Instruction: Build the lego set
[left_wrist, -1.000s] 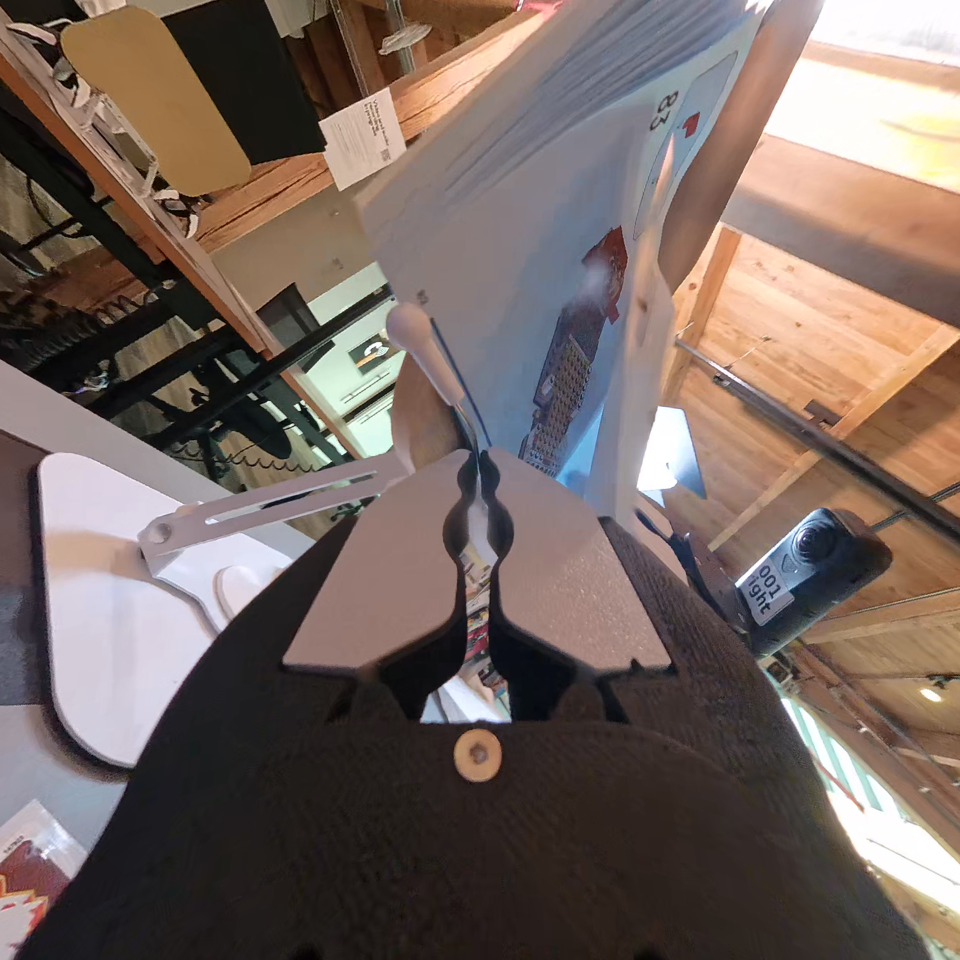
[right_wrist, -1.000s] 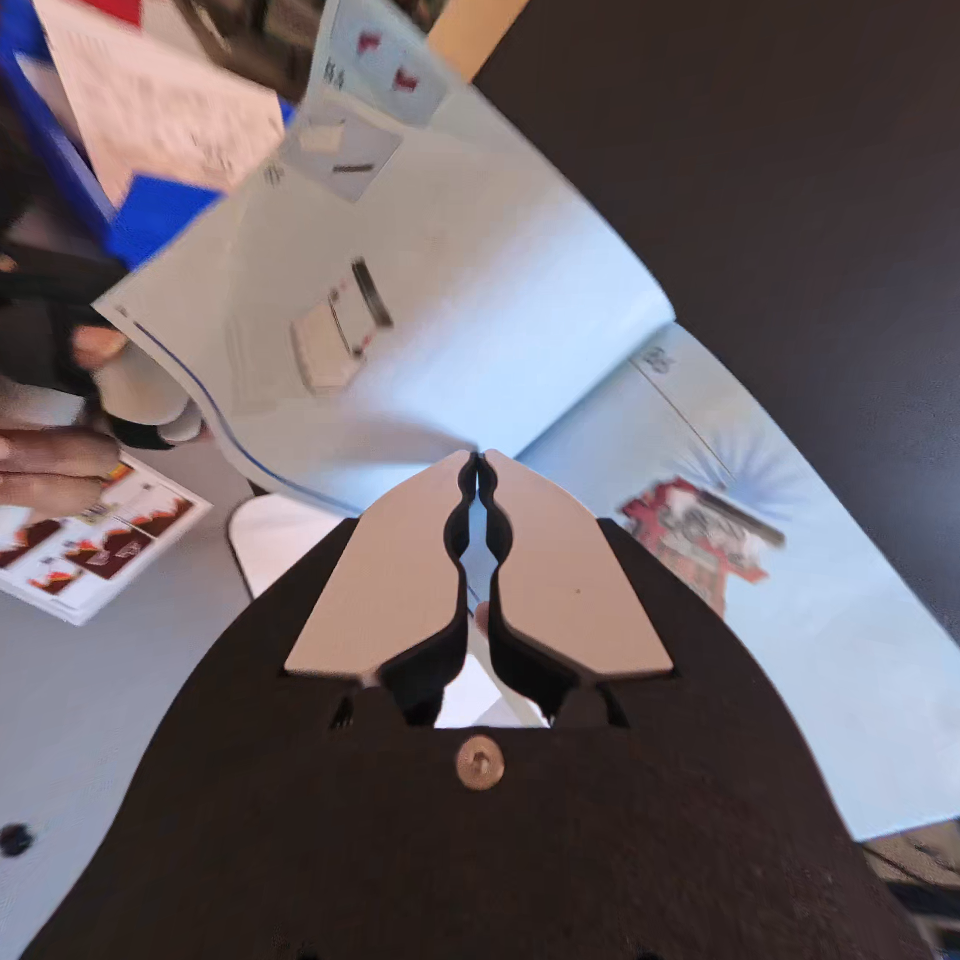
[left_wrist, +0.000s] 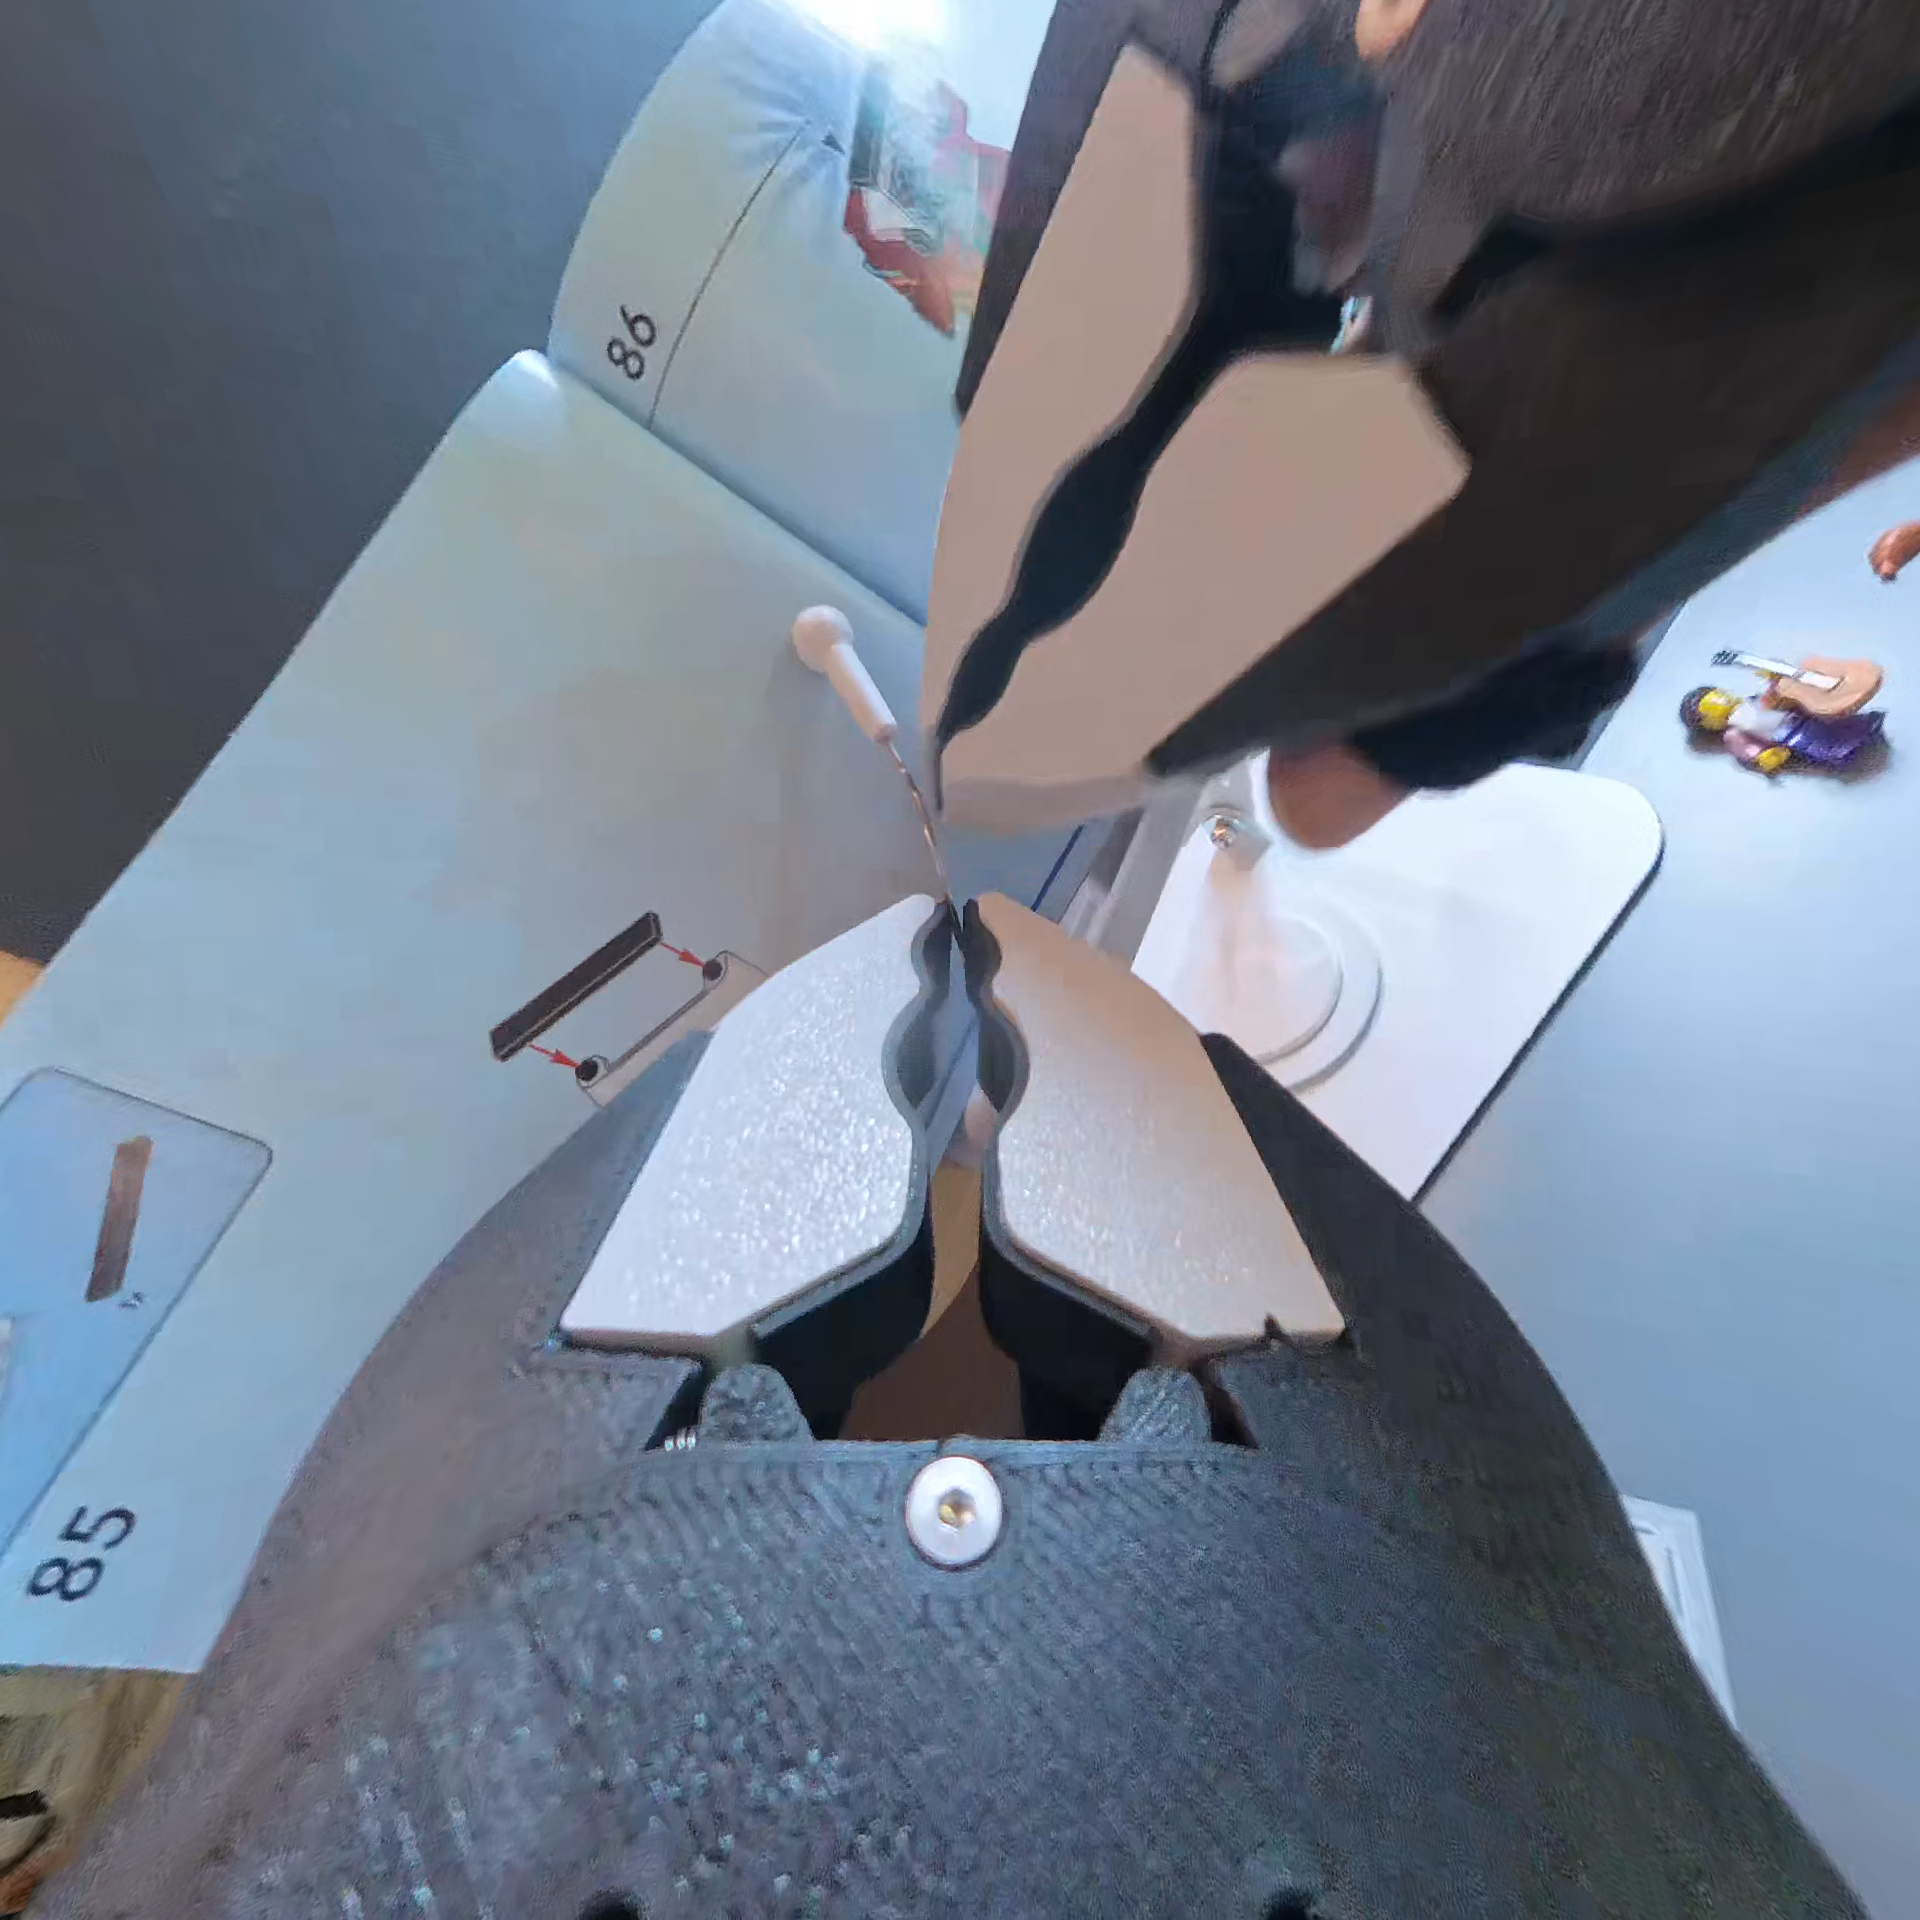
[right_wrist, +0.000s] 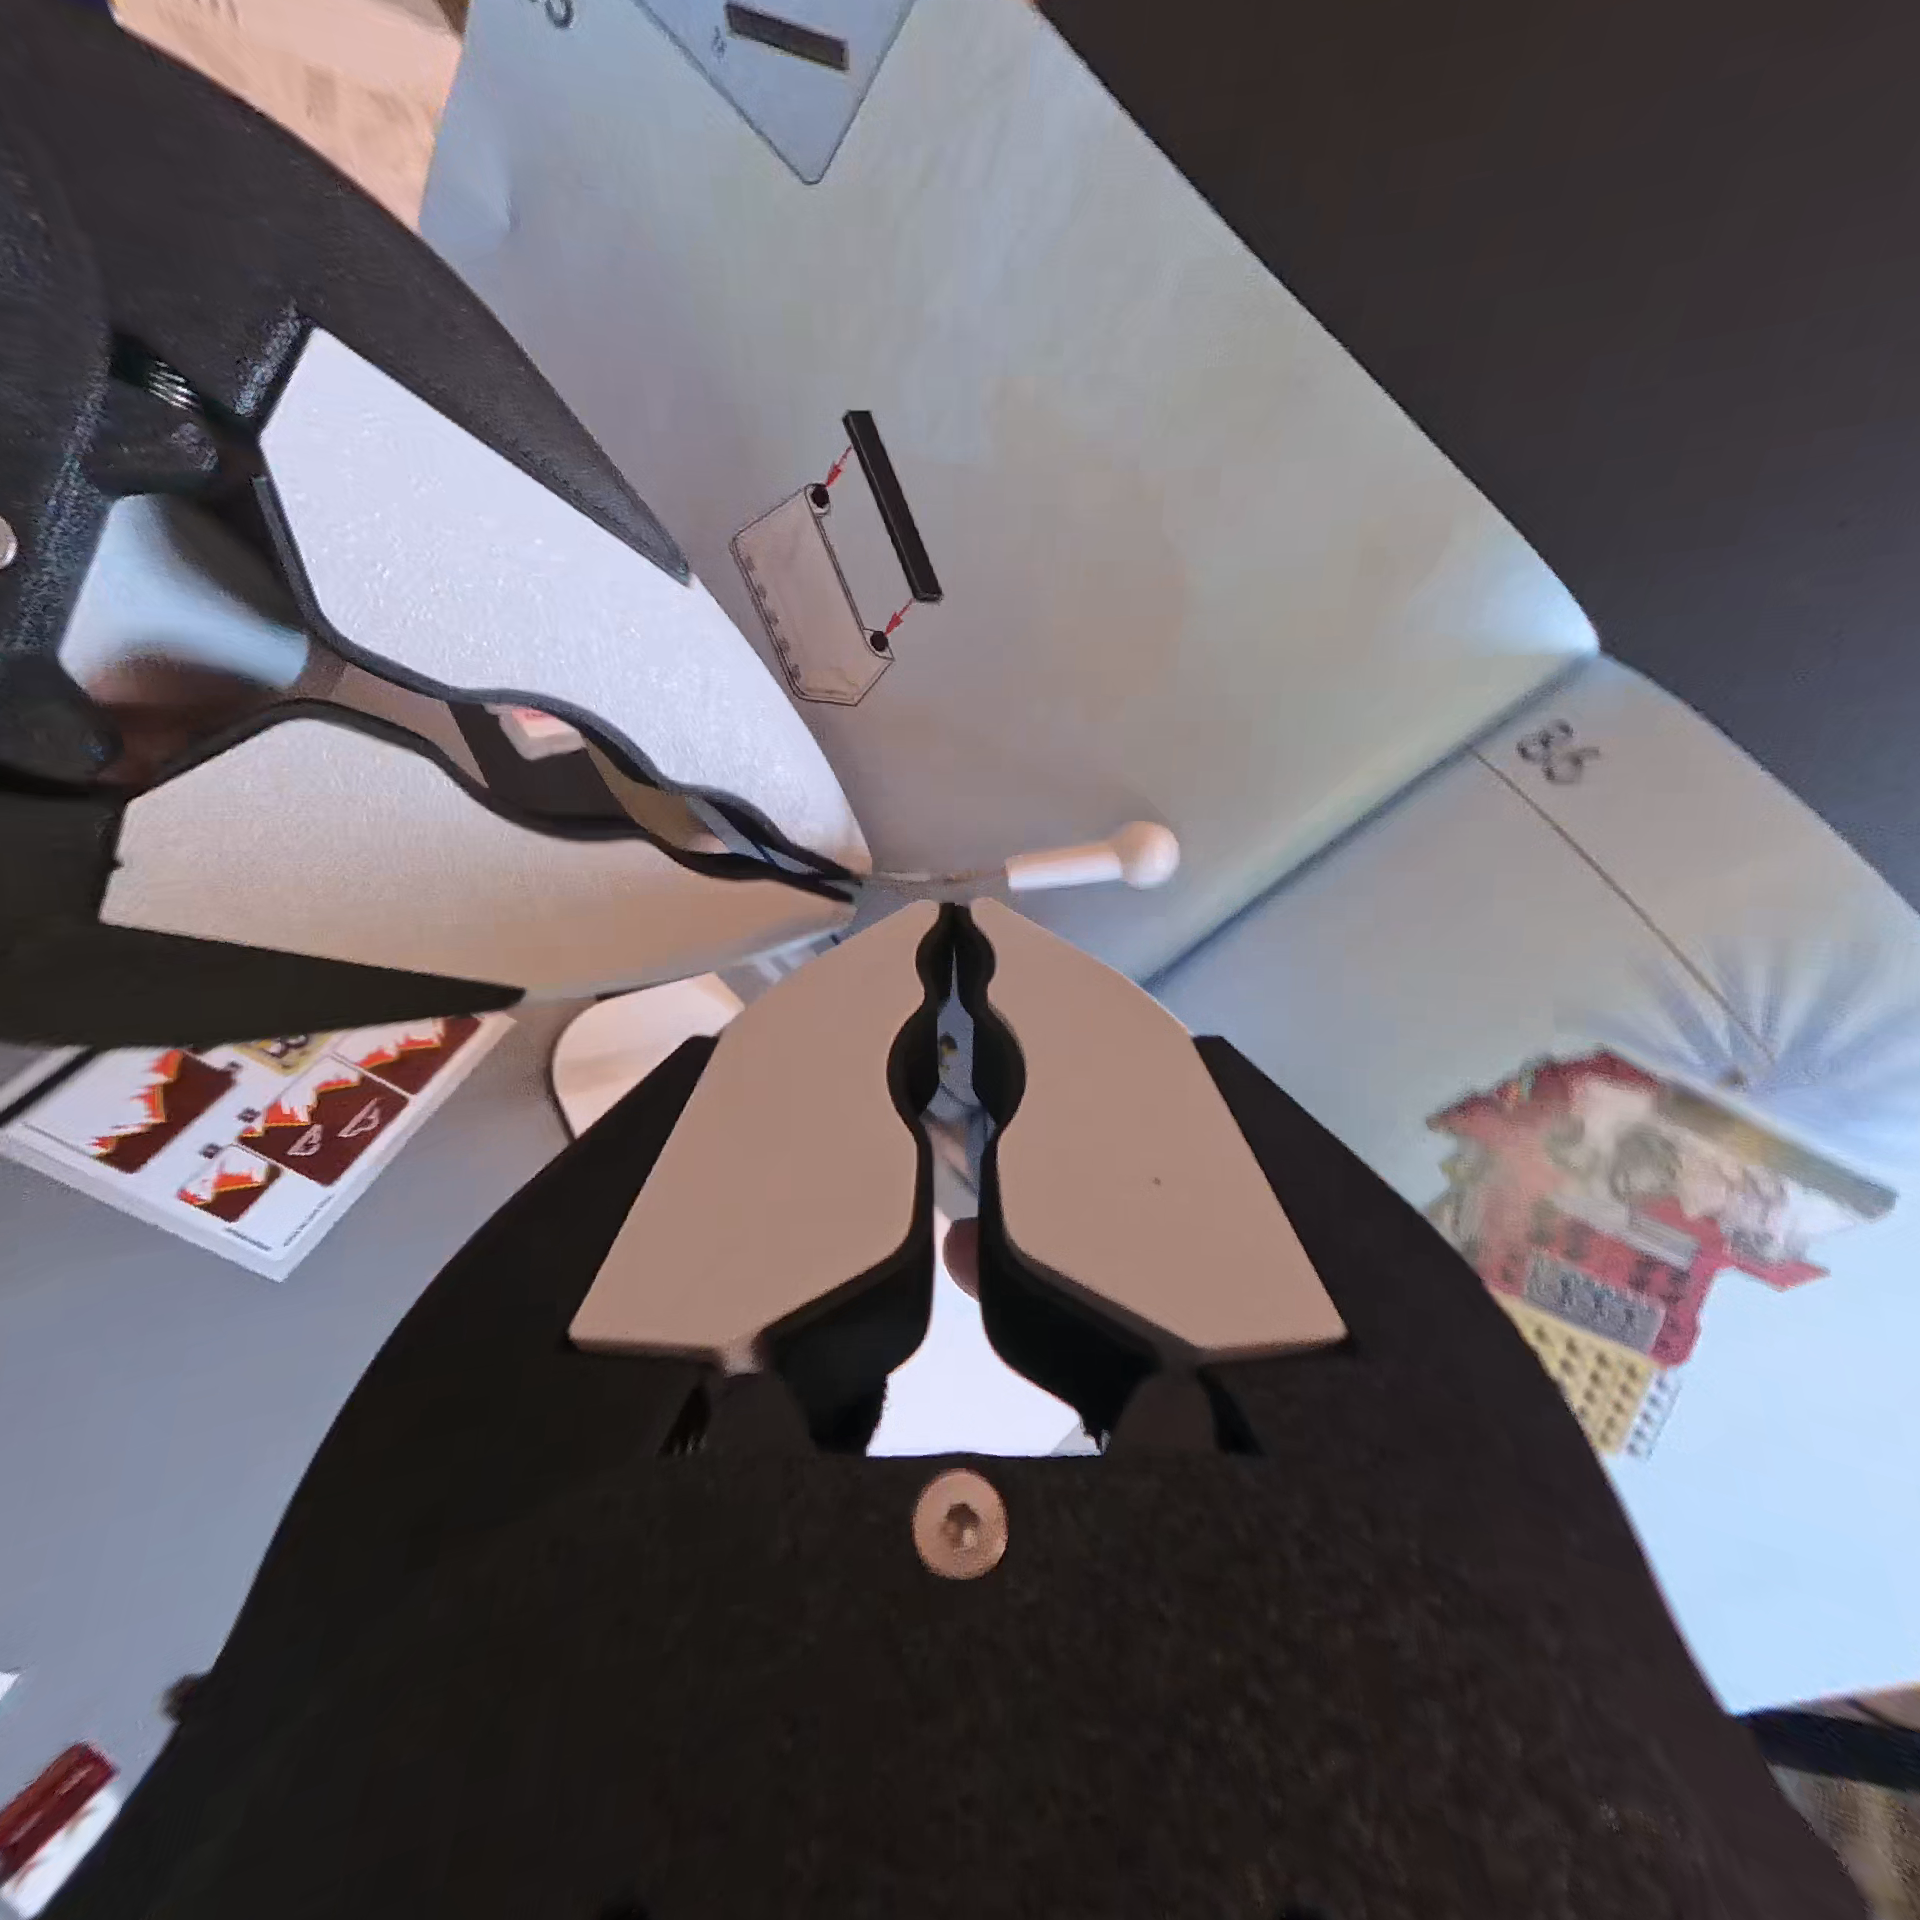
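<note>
Booklet (left_wrist: 436, 727) lies open on the dark table, thin, floppy, best taken by a page edge. Left gripper (left_wrist: 958, 912) is closed, pinching the page edge; right gripper (right_wrist: 958, 912) is closed just beside a white-tipped pin (right_wrist: 1101, 860).

Left wrist view: looks forward along its own jaws, angled down, very close over an open instruction booklet (left_wrist: 499, 665) on the table (left_wrist: 1714, 1143). Right wrist view: same closeness, facing the booklet (right_wrist: 1195, 520) from the opposite side. Shared: booklet spread, white ball-tipped pin (left_wrist: 842, 675) (right_wrist: 1101, 860); each view shows the other gripper close by.
</note>
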